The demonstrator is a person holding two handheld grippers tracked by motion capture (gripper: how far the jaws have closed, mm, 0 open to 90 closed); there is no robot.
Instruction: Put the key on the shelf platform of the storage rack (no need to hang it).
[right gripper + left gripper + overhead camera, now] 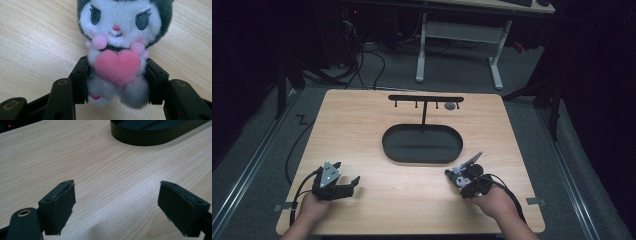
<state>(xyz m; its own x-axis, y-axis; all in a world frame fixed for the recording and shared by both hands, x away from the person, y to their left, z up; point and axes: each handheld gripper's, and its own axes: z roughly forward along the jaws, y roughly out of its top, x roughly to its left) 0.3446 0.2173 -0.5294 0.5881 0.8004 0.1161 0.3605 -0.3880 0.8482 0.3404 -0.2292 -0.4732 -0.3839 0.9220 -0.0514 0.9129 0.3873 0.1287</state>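
Black oval tray (422, 144) lies between both tongs, untouched.

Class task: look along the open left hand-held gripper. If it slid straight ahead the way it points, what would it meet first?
Probably the black oval tray. Ahead of the left hand-held gripper lies bare wooden table, then the tray's near wall, though it sits slightly right of centre.
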